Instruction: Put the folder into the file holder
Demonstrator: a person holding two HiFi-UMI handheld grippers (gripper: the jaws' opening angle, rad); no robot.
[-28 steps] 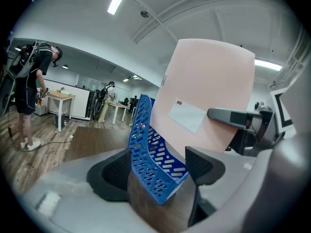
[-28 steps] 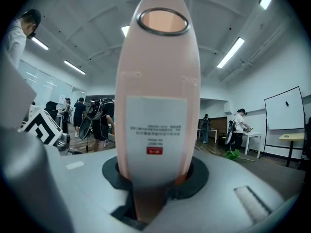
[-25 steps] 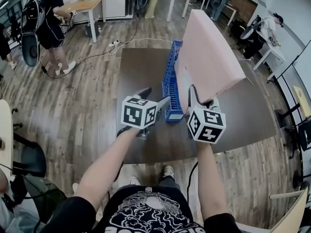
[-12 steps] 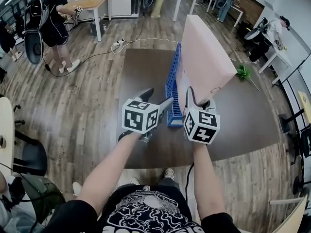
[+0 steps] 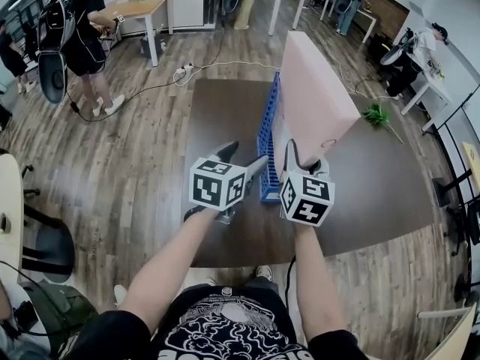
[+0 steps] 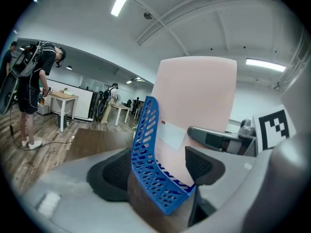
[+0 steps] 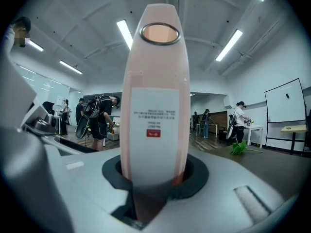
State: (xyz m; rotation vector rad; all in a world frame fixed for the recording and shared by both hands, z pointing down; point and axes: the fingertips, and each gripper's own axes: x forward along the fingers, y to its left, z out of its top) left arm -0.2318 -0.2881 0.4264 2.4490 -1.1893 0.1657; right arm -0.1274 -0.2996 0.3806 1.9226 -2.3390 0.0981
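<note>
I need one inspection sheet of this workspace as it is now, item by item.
Surface: dark brown table, on a wood floor.
Job's things: pink folder upright against the blue file holder; whether fully seated, unclear.
Clutter: green sprig on the table's right side.
Grippers: left gripper jaws apart around the holder's near end, pressing unclear; right gripper shut on the folder's spine.
Cables: corded power strip on the floor beyond the table.
Surroundings: people standing, wooden desks.
</note>
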